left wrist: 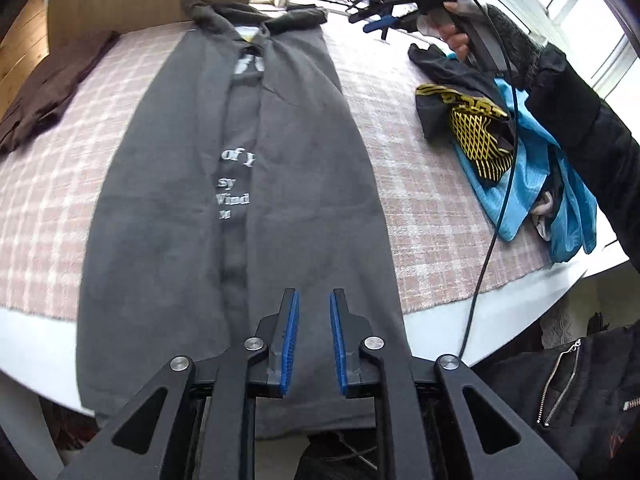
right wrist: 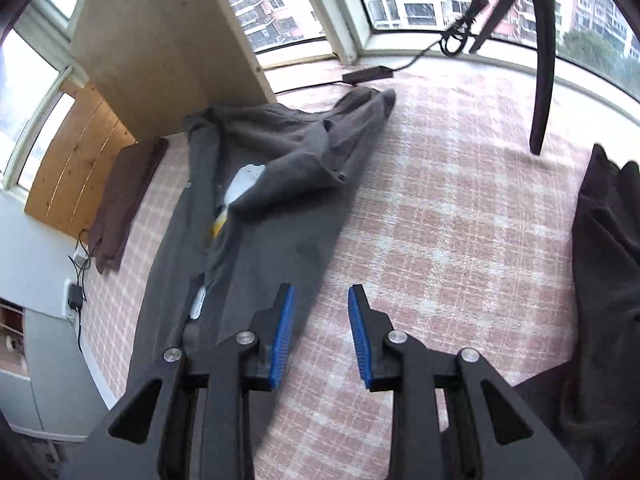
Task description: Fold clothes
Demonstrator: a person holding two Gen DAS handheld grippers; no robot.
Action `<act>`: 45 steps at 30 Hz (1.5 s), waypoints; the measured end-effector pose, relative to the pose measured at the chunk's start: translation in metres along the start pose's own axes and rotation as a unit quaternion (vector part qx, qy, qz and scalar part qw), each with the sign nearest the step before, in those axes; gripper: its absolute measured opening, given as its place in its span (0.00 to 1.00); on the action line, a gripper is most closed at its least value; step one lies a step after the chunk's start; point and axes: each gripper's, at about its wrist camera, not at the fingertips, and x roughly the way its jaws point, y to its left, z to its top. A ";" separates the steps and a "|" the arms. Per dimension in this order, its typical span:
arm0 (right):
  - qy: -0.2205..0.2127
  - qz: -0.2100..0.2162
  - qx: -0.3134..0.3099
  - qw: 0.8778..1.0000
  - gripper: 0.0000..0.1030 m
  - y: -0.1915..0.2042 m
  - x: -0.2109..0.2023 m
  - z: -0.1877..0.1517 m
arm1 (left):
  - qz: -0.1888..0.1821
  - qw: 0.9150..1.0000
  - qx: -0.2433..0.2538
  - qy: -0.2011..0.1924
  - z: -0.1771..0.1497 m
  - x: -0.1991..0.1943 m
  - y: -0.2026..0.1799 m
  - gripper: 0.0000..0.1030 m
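Pink plaid tablecloth (right wrist: 440, 200) beneath grey shirt (left wrist: 240, 220)

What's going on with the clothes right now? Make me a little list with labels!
Main garment: grey shirt, lying lengthwise, both sides folded inward, white lettering showing in the middle strip
Surface: pink checked cloth covering the table
Left gripper: open, holding nothing, above the shirt's near hem
Right gripper: open, holding nothing, over the shirt's right edge
Brown garment: folded, left of the shirt
Pile: blue, black and yellow-patterned clothes, unfolded, right of the shirt
Fold stage: sides in; not yet folded end to end
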 end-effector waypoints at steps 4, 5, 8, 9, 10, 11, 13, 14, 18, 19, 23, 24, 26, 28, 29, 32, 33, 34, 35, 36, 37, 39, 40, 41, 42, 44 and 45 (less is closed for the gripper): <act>-0.013 0.010 0.027 0.999 0.27 -0.024 0.023 0.021 | 0.014 0.998 0.029 0.047 0.004 0.036 -0.008 0.14; -0.011 0.003 0.014 1.000 0.27 -0.021 0.031 0.027 | 0.008 0.998 0.027 0.048 0.005 0.036 -0.007 0.18; 0.018 -0.031 -0.019 0.999 0.27 -0.011 0.055 0.046 | -0.009 0.998 0.016 0.053 0.007 0.036 -0.003 0.18; 0.014 -0.032 -0.019 0.999 0.26 -0.008 0.058 0.055 | -0.014 0.998 0.012 0.054 0.007 0.037 -0.001 0.18; 0.010 -0.033 -0.018 0.999 0.26 -0.004 0.059 0.064 | -0.016 0.998 0.010 0.055 0.007 0.037 0.000 0.18; 0.006 -0.034 -0.018 0.999 0.26 -0.001 0.061 0.073 | -0.017 0.998 0.009 0.055 0.007 0.037 0.000 0.18; -0.045 -0.026 -0.027 0.998 0.27 0.014 0.047 0.099 | -0.017 0.998 0.006 0.054 0.006 0.037 -0.001 0.18; -0.067 0.005 -0.026 0.997 0.28 0.019 0.041 0.111 | -0.018 0.998 0.002 0.053 0.008 0.037 -0.001 0.18; -0.089 -0.007 -0.042 0.995 0.36 0.021 0.025 0.128 | -0.027 0.998 -0.012 0.055 0.009 0.037 0.003 0.18; -0.094 -0.034 -0.050 0.994 0.37 0.018 0.023 0.125 | -0.029 0.998 -0.015 0.055 0.010 0.037 0.003 0.18; -0.061 -0.055 -0.055 0.995 0.41 -0.003 0.041 0.114 | -0.029 0.998 -0.010 0.053 0.011 0.037 0.002 0.20; -0.052 -0.056 -0.054 0.996 0.39 -0.007 0.047 0.111 | -0.031 0.998 -0.011 0.053 0.012 0.037 0.003 0.20; -0.036 -0.060 -0.050 0.996 0.29 -0.015 0.058 0.105 | -0.036 0.998 -0.015 0.053 0.011 0.034 0.007 0.20; -0.046 -0.020 -0.054 0.997 0.29 -0.005 0.065 0.113 | -0.038 0.998 -0.016 0.051 0.010 0.034 0.007 0.20; -0.063 -0.024 -0.065 0.996 0.29 0.003 0.069 0.121 | -0.039 0.998 -0.016 0.049 0.009 0.034 0.007 0.20; -0.075 -0.025 -0.056 0.995 0.30 0.004 0.069 0.135 | -0.040 0.998 -0.016 0.048 0.009 0.035 0.005 0.20; -0.073 -0.022 -0.048 0.996 0.30 0.002 0.066 0.137 | -0.040 0.998 -0.017 0.047 0.009 0.035 0.005 0.20; -0.072 -0.018 -0.040 0.996 0.30 -0.001 0.064 0.140 | -0.040 0.998 -0.018 0.046 0.009 0.035 0.005 0.20; -0.066 -0.016 -0.036 0.997 0.31 -0.003 0.065 0.135 | -0.040 0.998 -0.017 0.045 0.009 0.035 0.005 0.20; -0.060 -0.013 -0.032 0.998 0.39 -0.006 0.067 0.131 | -0.041 0.998 -0.016 0.043 0.009 0.035 0.004 0.20; -0.054 -0.011 -0.028 0.998 0.48 -0.008 0.069 0.126 | -0.042 0.998 -0.014 0.042 0.008 0.035 0.004 0.21; -0.042 -0.006 -0.019 0.999 0.48 -0.013 0.072 0.117 | -0.044 0.998 -0.011 0.040 0.008 0.035 0.004 0.23; -0.035 -0.004 -0.015 0.999 0.48 -0.015 0.073 0.112 | -0.046 0.998 -0.009 0.039 0.009 0.035 0.003 0.24; -0.029 -0.001 -0.011 1.000 0.48 -0.018 0.075 0.108 | -0.048 0.998 -0.008 0.038 0.009 0.035 0.003 0.25; -0.023 0.001 -0.007 1.000 0.48 -0.020 0.076 0.103 | -0.047 0.998 -0.003 0.038 0.009 0.036 0.001 0.25; -0.011 0.006 0.001 1.000 0.48 -0.025 0.080 0.094 | -0.043 0.998 0.003 0.039 0.009 0.036 -0.002 0.25; -0.005 0.008 0.005 1.000 0.48 -0.028 0.081 0.089 | -0.041 0.998 0.005 0.039 0.009 0.035 -0.002 0.25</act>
